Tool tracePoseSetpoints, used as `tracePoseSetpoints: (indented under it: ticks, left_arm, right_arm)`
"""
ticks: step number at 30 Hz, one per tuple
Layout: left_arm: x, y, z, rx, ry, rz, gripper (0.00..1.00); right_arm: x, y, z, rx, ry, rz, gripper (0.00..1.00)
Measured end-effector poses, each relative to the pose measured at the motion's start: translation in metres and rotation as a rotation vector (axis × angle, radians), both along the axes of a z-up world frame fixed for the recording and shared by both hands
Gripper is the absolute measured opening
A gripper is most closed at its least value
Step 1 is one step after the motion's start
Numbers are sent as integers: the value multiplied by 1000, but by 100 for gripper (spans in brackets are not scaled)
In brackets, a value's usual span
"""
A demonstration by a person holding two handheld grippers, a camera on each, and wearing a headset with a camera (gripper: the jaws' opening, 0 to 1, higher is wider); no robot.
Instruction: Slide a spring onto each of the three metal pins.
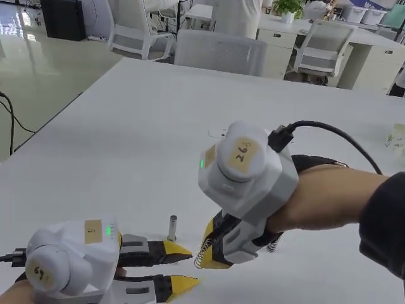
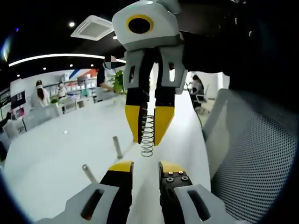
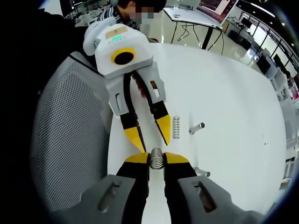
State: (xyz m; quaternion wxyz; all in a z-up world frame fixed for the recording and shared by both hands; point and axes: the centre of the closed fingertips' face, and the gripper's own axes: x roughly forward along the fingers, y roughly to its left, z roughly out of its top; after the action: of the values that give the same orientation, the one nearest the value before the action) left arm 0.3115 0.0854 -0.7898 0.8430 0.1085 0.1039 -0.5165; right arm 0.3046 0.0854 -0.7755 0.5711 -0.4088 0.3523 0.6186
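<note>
White counter (image 1: 126, 126), broad and smooth. A short metal pin (image 1: 172, 228) stands upright on it, near the front. In the right gripper view, a loose spring (image 3: 176, 127) lies flat on the top, just beside one pin (image 3: 196, 128), with another pin (image 3: 201, 172) close by.

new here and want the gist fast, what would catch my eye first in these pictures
The right gripper near the middle of the head view stands out first, shut on a small spring. Facing it from the lower left, the left gripper is open and holds nothing. A bare upright metal pin stands on the white table near their tips, and a second spring lies loose nearby.
</note>
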Motion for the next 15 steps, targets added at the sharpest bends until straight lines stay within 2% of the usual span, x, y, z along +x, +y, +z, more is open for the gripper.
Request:
tracePoseSetpoints:
  ticks: [15]
  left_arm:
    - [5, 23, -7, -12, 33, 82, 29]
  right_arm:
    - [13, -15, 1, -12, -14, -39, 9]
